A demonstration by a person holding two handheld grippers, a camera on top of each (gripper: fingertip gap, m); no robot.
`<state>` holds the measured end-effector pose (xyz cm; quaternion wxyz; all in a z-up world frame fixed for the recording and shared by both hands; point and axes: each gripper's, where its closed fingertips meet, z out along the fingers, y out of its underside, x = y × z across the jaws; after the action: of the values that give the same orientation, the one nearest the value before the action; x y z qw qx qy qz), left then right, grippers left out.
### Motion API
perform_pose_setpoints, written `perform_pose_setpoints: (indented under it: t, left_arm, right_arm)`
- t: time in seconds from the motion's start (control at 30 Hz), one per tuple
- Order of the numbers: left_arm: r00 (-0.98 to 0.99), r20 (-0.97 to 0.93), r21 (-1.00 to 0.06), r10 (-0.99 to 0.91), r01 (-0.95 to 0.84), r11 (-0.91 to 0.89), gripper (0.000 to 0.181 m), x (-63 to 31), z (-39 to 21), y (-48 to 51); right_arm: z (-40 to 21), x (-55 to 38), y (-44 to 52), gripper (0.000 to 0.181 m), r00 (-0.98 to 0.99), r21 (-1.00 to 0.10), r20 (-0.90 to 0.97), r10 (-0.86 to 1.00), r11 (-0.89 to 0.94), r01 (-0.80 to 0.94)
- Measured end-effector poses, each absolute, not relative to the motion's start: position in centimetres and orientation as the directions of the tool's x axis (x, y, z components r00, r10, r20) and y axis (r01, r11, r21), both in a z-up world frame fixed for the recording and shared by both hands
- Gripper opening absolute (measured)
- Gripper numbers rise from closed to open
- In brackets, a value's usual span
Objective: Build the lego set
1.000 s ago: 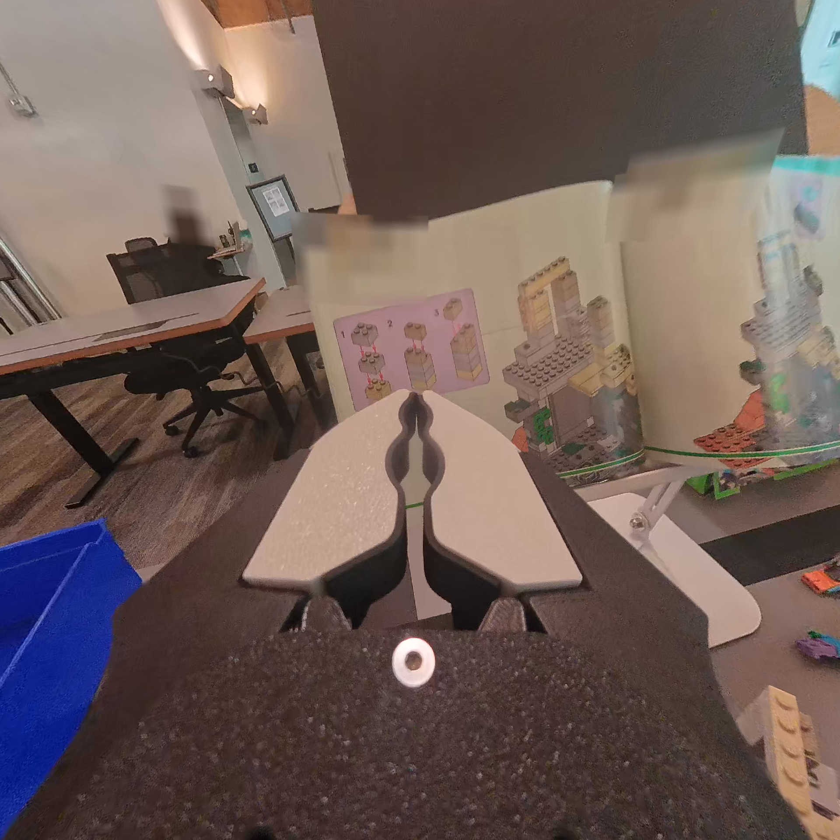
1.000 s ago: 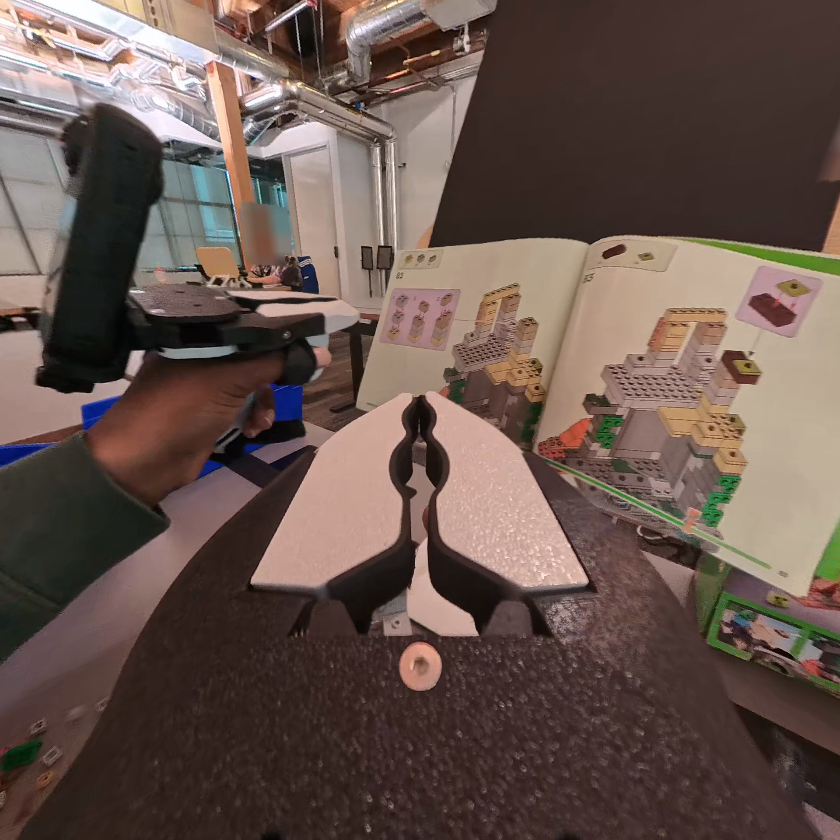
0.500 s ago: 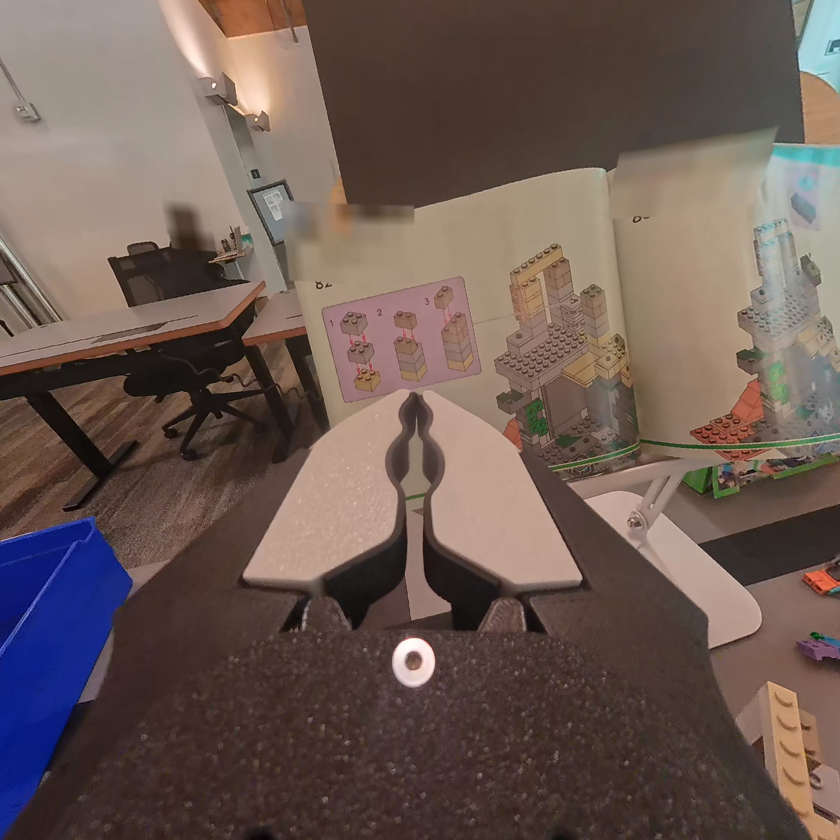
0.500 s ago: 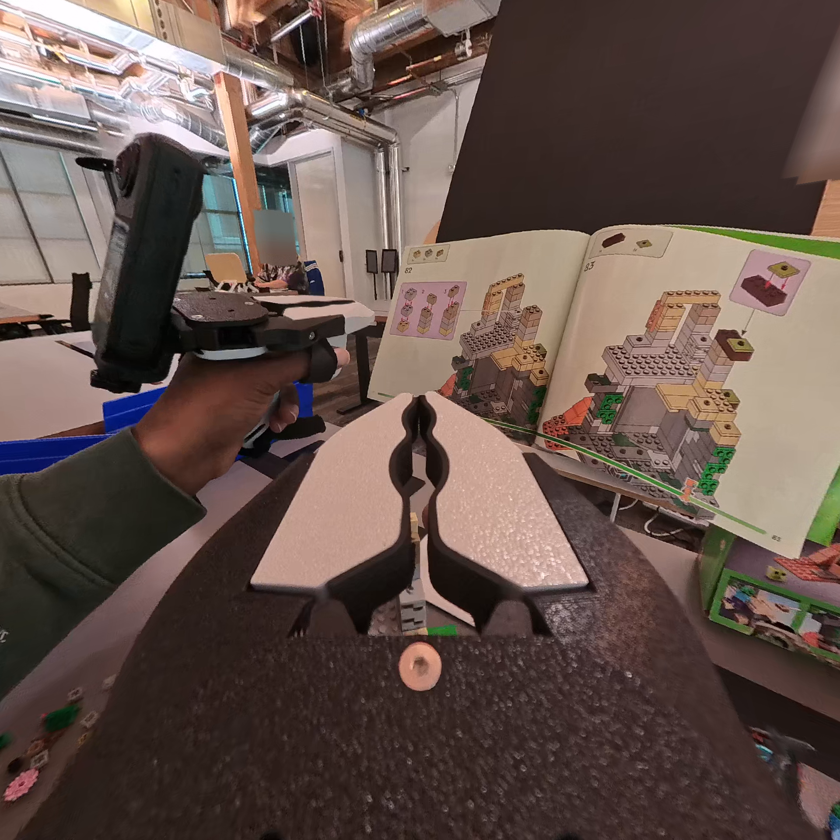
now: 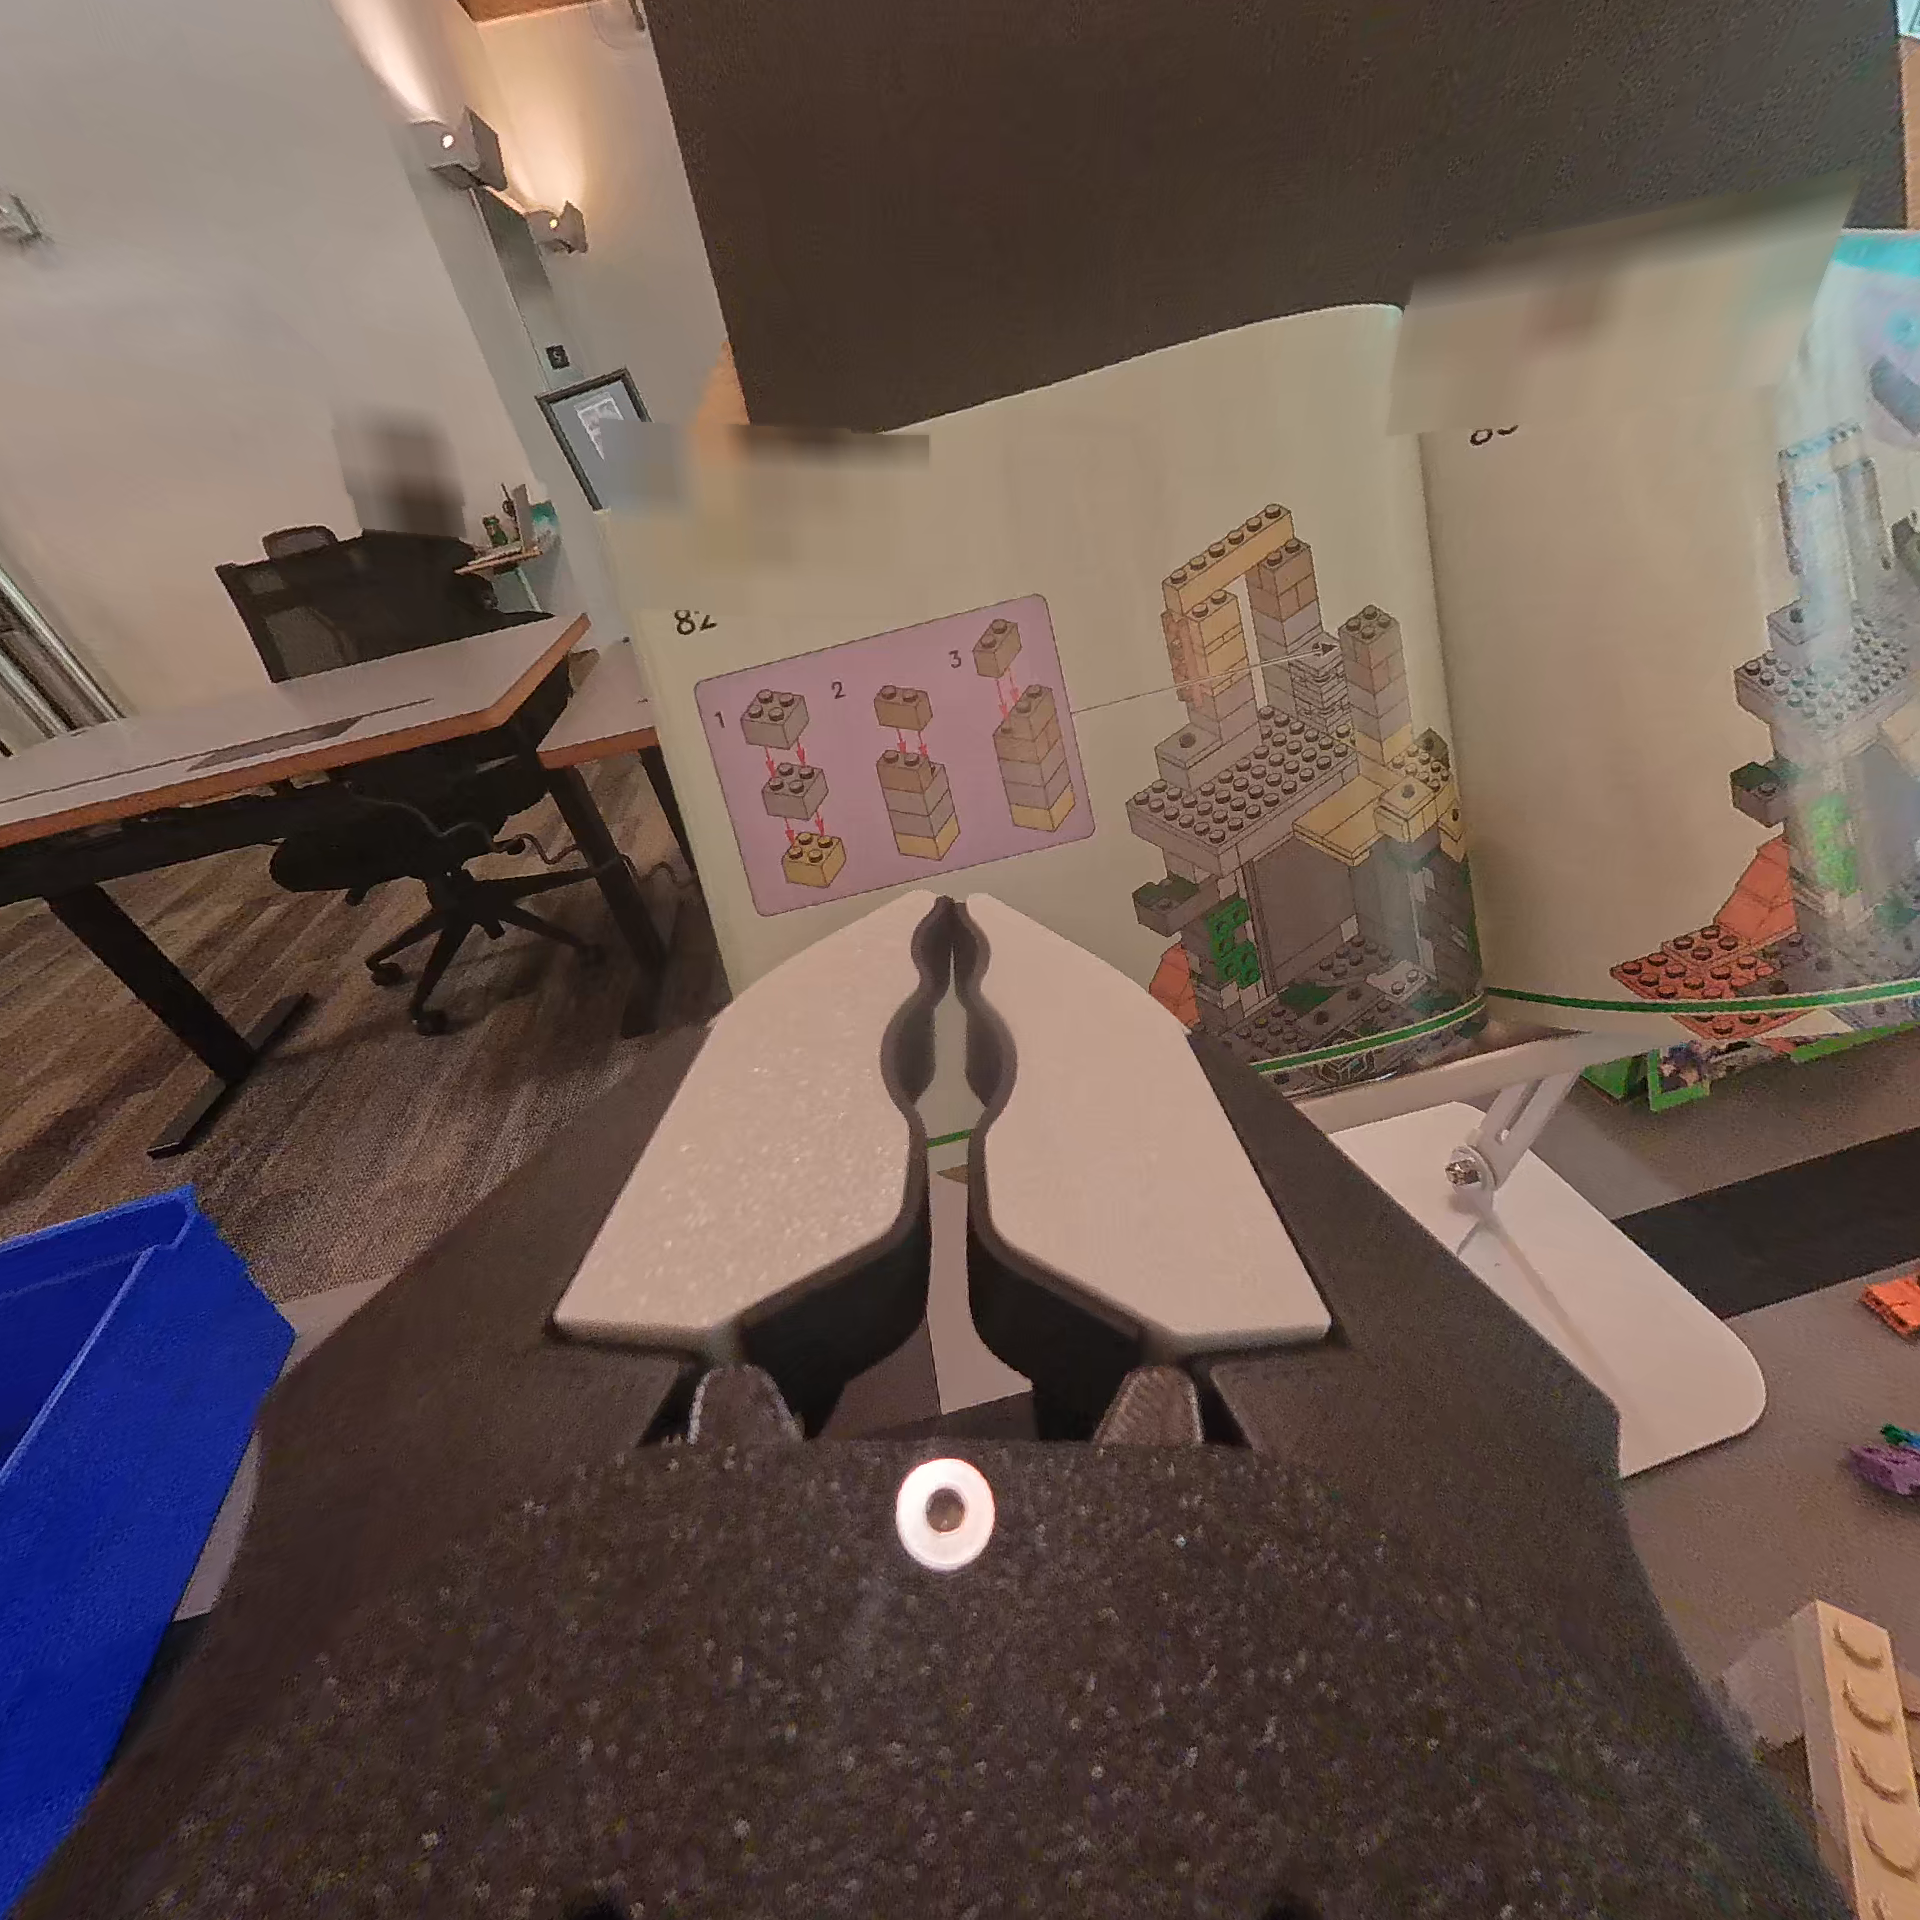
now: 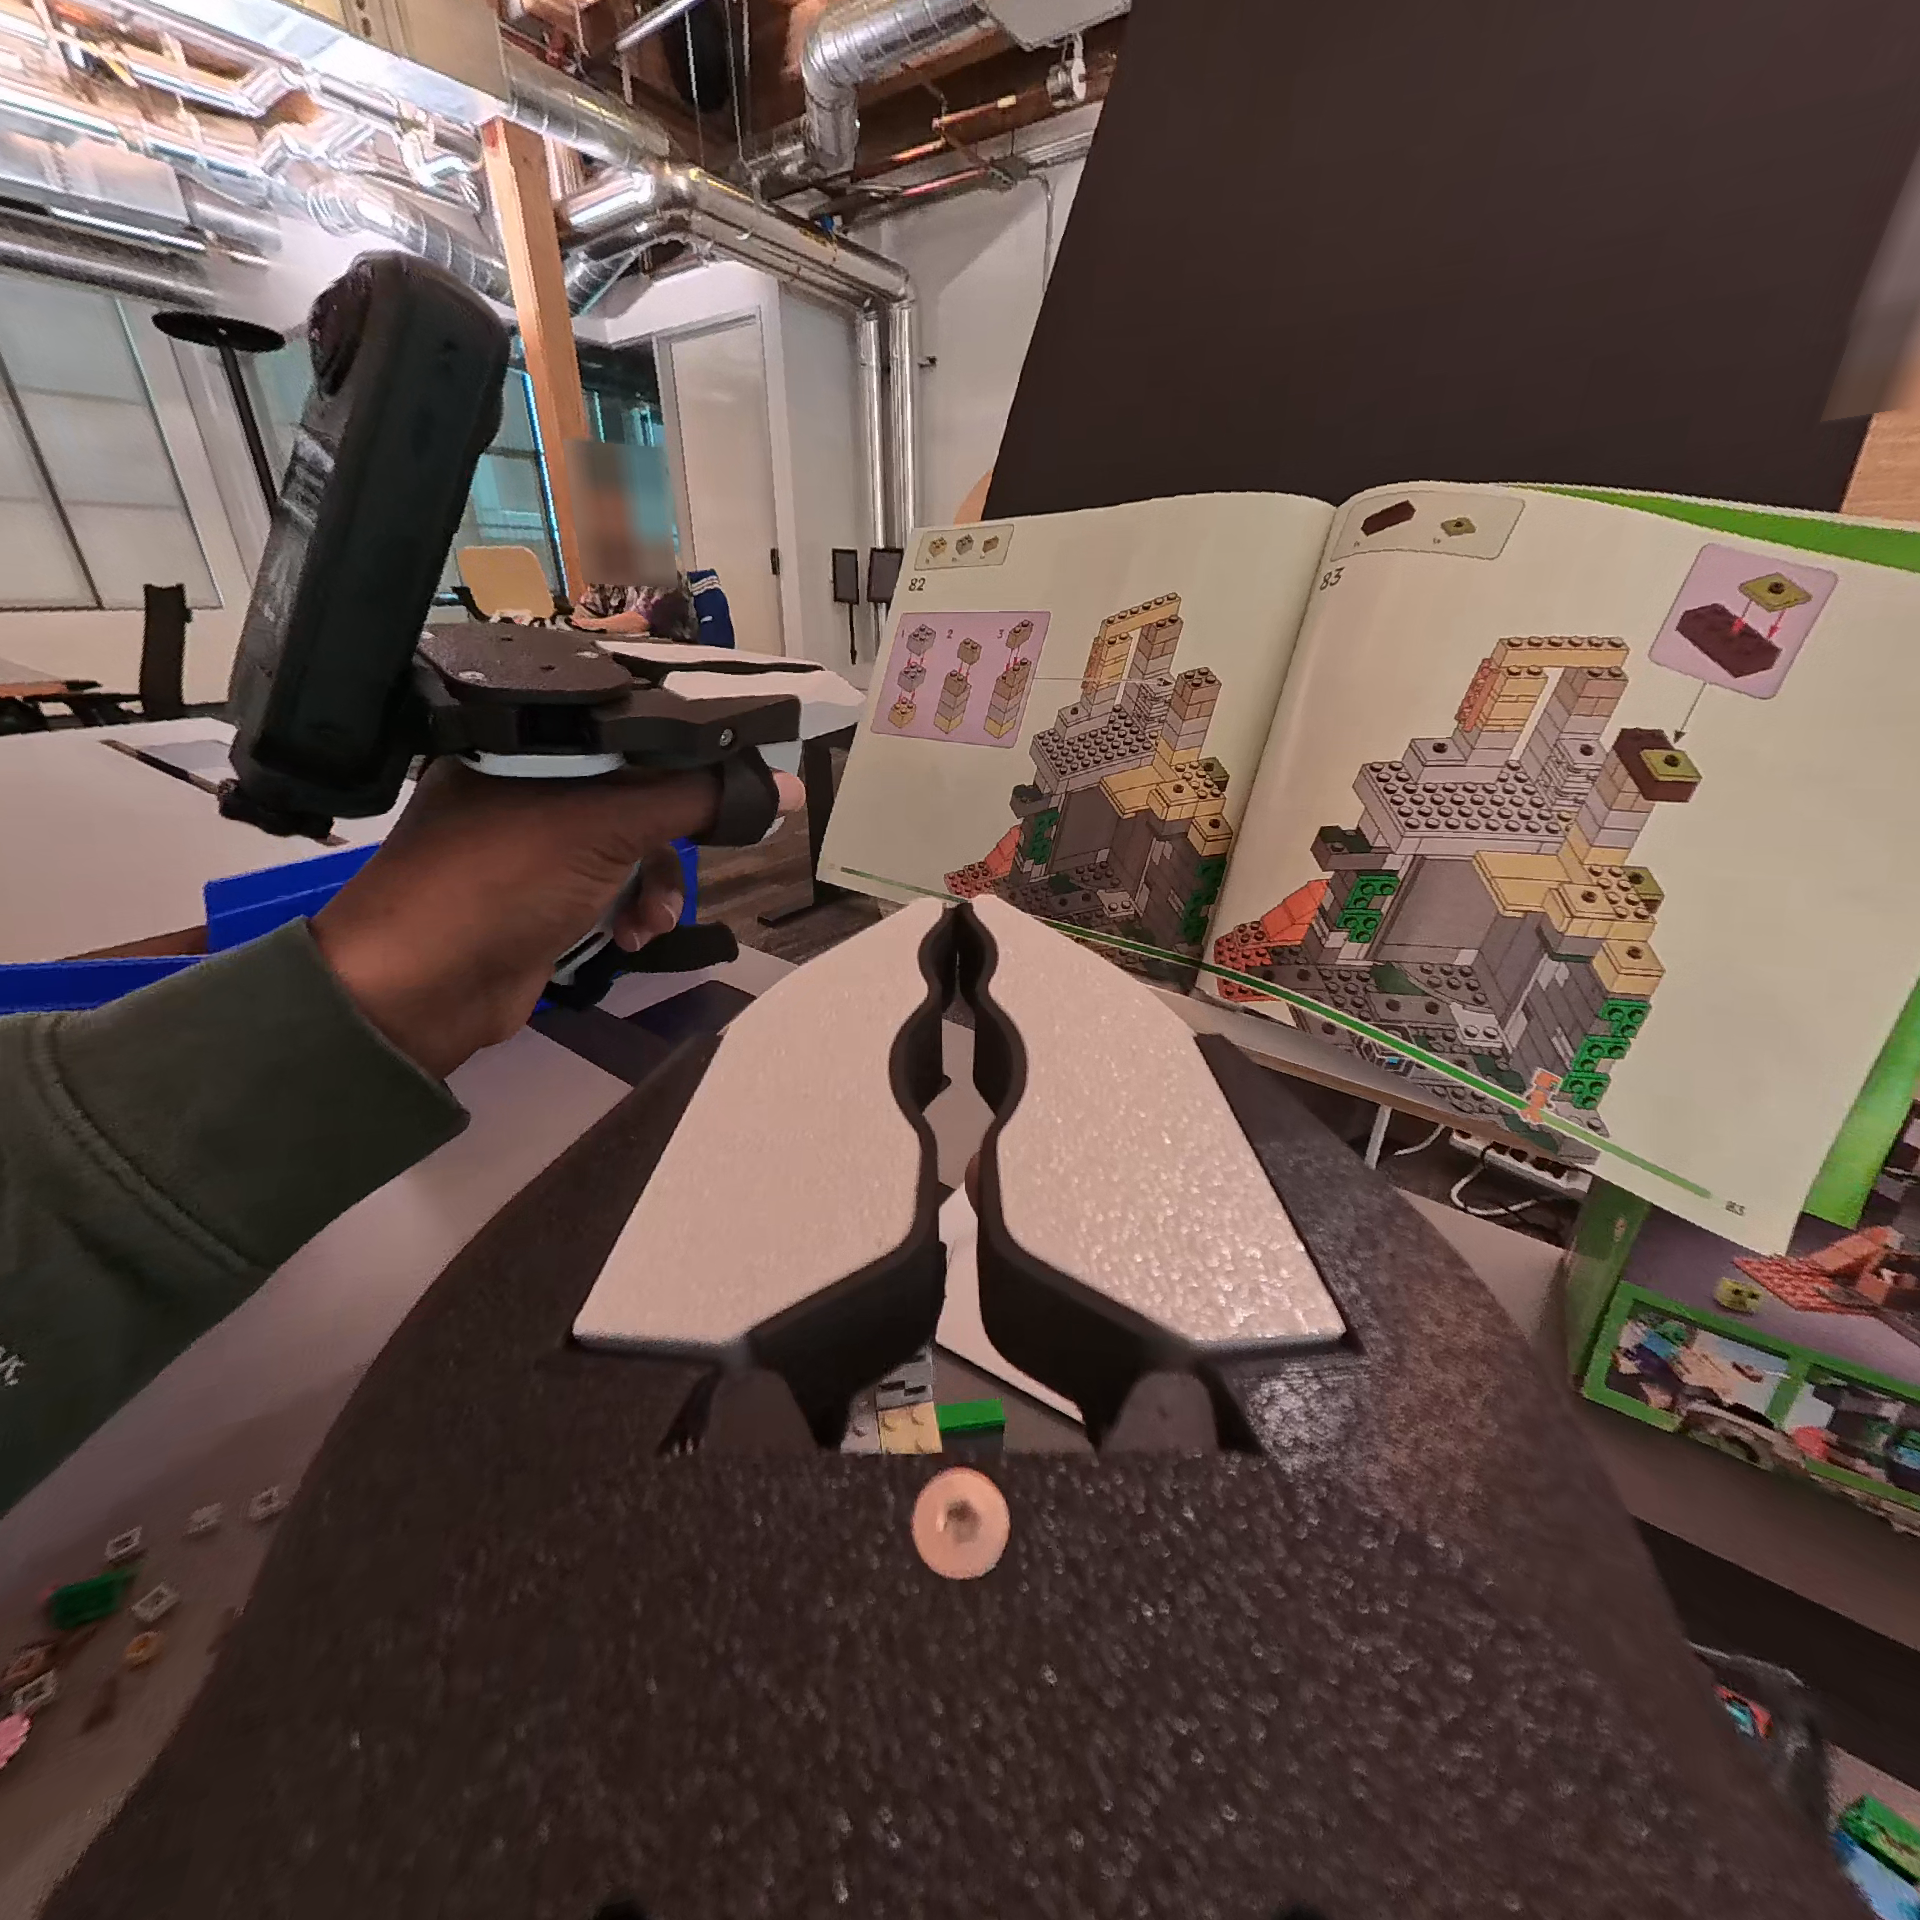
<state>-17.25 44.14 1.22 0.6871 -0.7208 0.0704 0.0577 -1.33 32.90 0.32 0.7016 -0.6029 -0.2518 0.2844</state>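
An open instruction booklet (image 5: pixel 1195 748) stands on a white stand (image 5: pixel 1527 1288), showing a grey and tan brick build; it also shows in the right wrist view (image 6: pixel 1455 810). My left gripper (image 5: pixel 951 906) is shut and empty, held up facing the booklet's left page. My right gripper (image 6: pixel 953 910) is shut and empty, raised in front of the booklet. The left gripper's body (image 6: pixel 499 717), held in a hand with a green sleeve, shows in the right wrist view at left. A part-built grey, tan and green model (image 6: pixel 914 1413) peeks out below the right gripper's fingers. A tan plate (image 5: pixel 1860 1756) lies at lower right.
A blue bin (image 5: pixel 94 1444) stands at the left. A green set box (image 6: pixel 1756 1382) sits at the right under the booklet. Small loose pieces (image 6: pixel 94 1610) lie on the grey table at lower left, more (image 5: pixel 1891 1455) at right. A dark board (image 6: pixel 1455 239) rises behind the booklet. Between my right fingertips and the tan plate (image 5: pixel 1860 1756) there is roughly 11 centimeters.
Both grippers have tilted and drawn back a little, so the booklet sits higher in both views. The model has come into sight below the right gripper. Both stay shut.
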Motion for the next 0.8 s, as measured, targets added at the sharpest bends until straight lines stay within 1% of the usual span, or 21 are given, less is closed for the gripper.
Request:
perform_pose_setpoints:
  t: [0.8]
  left_arm:
    - [0.984, -0.178, -0.981, -0.026, -0.179, -0.079, 0.0, -17.7, -0.6, 44.4]
  right_arm:
    - [-2.3, -1.7, 34.3, 0.0, 0.713, -0.996, 0.021, 0.701, 0.075, -0.044]
